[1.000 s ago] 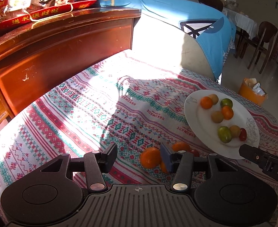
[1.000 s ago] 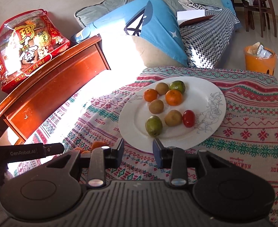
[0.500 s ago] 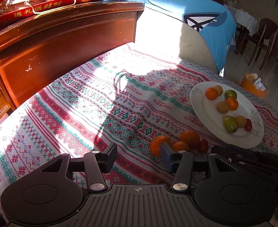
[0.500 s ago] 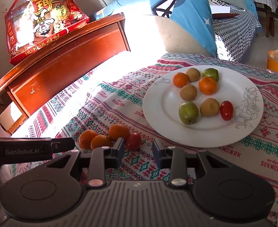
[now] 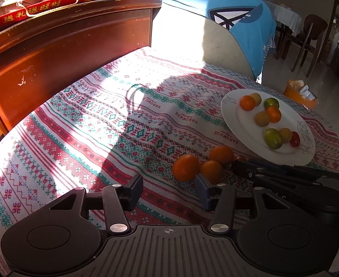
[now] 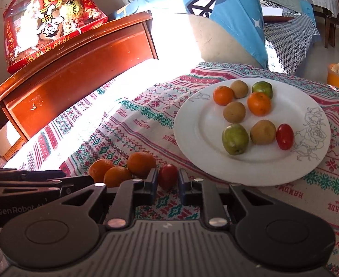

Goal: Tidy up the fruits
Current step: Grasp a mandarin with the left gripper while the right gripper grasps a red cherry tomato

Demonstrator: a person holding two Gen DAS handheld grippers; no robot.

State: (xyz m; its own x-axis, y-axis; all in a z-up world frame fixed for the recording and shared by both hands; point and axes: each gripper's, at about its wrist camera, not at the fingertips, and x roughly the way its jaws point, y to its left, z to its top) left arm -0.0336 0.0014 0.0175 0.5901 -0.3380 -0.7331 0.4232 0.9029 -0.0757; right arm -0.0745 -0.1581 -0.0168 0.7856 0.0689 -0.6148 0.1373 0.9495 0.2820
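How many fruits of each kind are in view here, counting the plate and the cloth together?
Oranges: 5, two on the plate such as, three on the cloth
Brown kiwi-like fruits: 3
Green fruits: 2
Cherry tomatoes: 2, one on the plate, one between the fingers of the right gripper
Total: 12

Black gripper (image 6: pixel 167 182), seemingly blue pads (image 5: pixel 201 188).
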